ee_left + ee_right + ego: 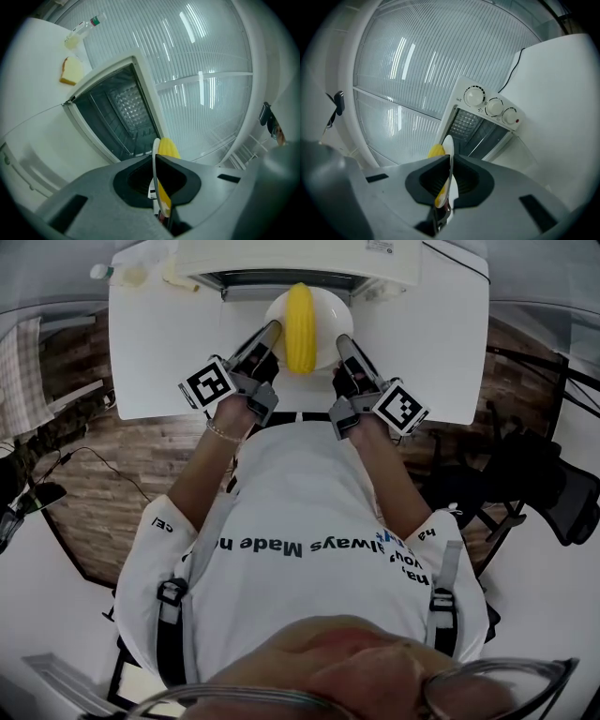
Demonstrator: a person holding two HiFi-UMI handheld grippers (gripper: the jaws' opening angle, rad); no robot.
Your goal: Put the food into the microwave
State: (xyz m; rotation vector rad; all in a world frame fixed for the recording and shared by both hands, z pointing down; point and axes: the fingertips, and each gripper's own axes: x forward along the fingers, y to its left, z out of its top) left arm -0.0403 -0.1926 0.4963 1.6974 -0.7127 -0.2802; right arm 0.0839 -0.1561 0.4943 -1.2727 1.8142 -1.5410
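- The corn point(300, 326) lies lengthwise on a white plate point(328, 307), just in front of the open microwave point(300, 261) and over the desk point(159, 343); it is not yet inside; whether the plate rests on the desk or is lifted clear I cannot tell.
- The left gripper point(273, 328) has its jaws pressed onto the plate's left rim; the right gripper point(342, 337) pinches the right rim in the same way; each gripper view shows the thin rim edge-on between the jaws, with the corn just beyond.
- The plate looks stiff and glazed, so it is probably slick and breakable; only a narrow strip of rim sits in each pair of jaws, so a firm, even squeeze on both sides matters; if one side slackened, the plate would likely pivot and fall.
- The corn is round and lies loose, so it could roll sideways if the plate tips; keeping the plate level seems the main care; the load looks modest, and the corn sits near the middle, which balances the two holds.
- Opposite rims, as held now, seem the right place to grip; what look like rack rails point(96, 105) inside the microwave might catch the plate's base; whether the grippers would clear the door frame I cannot tell.
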